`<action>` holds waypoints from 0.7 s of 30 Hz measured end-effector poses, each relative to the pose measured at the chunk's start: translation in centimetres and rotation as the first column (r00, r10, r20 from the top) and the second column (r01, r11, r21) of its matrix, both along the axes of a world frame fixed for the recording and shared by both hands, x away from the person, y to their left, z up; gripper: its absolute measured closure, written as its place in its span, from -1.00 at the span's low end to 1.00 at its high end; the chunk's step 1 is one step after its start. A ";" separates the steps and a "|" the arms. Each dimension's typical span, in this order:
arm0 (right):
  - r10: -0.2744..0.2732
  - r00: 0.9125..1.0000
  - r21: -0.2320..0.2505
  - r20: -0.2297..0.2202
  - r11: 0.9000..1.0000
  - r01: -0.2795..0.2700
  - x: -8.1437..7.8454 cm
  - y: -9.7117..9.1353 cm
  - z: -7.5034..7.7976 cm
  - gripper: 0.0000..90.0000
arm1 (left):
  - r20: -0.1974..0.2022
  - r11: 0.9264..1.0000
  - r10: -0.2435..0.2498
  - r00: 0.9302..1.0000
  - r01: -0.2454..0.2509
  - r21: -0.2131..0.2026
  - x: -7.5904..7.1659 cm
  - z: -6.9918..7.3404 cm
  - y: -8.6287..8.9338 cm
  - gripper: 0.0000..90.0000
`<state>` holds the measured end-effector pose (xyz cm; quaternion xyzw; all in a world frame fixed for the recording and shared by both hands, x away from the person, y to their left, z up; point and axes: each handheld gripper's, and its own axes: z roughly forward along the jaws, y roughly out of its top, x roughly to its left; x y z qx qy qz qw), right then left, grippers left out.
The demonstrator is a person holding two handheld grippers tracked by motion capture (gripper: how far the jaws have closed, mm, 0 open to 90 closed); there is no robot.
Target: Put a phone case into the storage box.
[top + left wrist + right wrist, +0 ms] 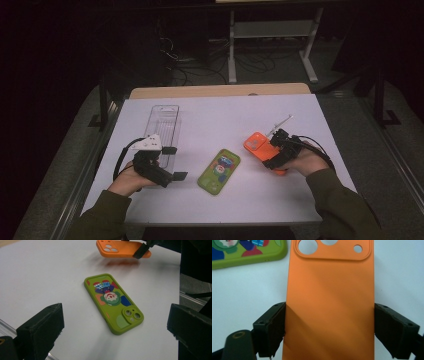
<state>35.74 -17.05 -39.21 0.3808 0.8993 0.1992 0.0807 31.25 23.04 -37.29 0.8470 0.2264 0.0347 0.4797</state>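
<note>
The right gripper [329,327] has its two black jaws spread wide and pressed against the long edges of an orange phone case [329,302], one jaw on each side, so the case is clamped across its width. The case faces the camera with its smooth back up, and its camera cutout lies at the far end, away from the jaws. In the left gripper view the same orange phone case [120,248] hangs above the white table [37,272] with a soft shadow under it, so it is lifted clear of the surface. In the high view the right gripper [272,150] sits at the right of the table, in the person's right hand [305,162], with the orange case [256,144] sticking out toward the middle of the table.

The left gripper [112,322] has its jaws standing wide apart with nothing between them. They point toward a green phone case [113,302], which lies flat on the table, printed back up, apart from both jaws. In the high view the left gripper [172,162] is held low at the left of the table in the left hand [131,180], near the green phone case [219,171], which lies between the two grippers.

A clear plastic tray [163,125] lies on the table just beyond the left gripper, its long side running away from the person.
</note>
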 end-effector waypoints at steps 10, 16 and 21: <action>0.072 0.997 0.016 0.037 0.997 -0.073 1.5 1.4 1.2 -0.66 | 0.015 1.000 0.009 1.000 -0.009 0.003 0.8 0.7 -0.2 -0.99; 0.151 0.987 0.018 0.056 0.988 -0.152 2.5 2.2 1.8 -0.66 | 0.037 1.000 -0.001 0.999 0.001 0.008 1.9 1.7 -1.2 -0.99; 0.195 0.980 0.049 0.050 0.979 -0.197 2.6 2.4 1.8 -0.66 | 0.064 1.000 -0.021 0.998 0.020 0.004 3.0 2.5 -2.3 -0.99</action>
